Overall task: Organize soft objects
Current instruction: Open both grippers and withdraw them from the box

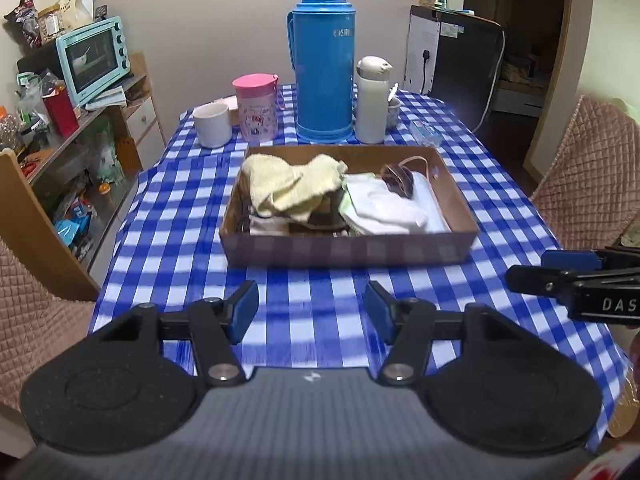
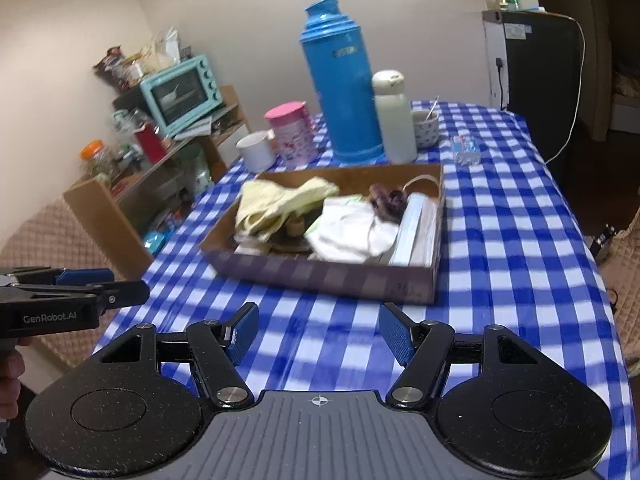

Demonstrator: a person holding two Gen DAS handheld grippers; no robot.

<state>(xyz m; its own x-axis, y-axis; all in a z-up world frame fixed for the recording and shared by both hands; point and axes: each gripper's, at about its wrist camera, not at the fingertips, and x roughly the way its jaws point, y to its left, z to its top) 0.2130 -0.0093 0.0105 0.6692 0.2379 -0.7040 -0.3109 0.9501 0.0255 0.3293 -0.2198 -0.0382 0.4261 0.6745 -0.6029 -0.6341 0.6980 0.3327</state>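
Note:
A shallow brown cardboard box (image 1: 348, 249) (image 2: 332, 276) sits mid-table on the blue checked cloth. Inside lie a pale yellow cloth (image 1: 290, 184) (image 2: 280, 202), a white cloth (image 1: 378, 206) (image 2: 352, 232), a dark brown scrunchie (image 1: 398, 180) (image 2: 386, 200) and a stack of light blue masks (image 2: 416, 232). My left gripper (image 1: 310, 312) hangs open over bare cloth in front of the box, nothing between its blue pads. My right gripper (image 2: 316, 338) is open too, short of the box's near wall. Each gripper shows side-on in the other's view: the right gripper (image 1: 560, 272), the left gripper (image 2: 96, 284).
Behind the box stand a tall blue thermos (image 1: 324, 64), a white flask (image 1: 372, 100), a pink cup (image 1: 258, 106), a white mug (image 1: 212, 124) and a small bowl (image 2: 426, 128). Padded chairs flank the table (image 1: 168, 216). A cluttered shelf with a teal oven (image 1: 96, 56) is at left.

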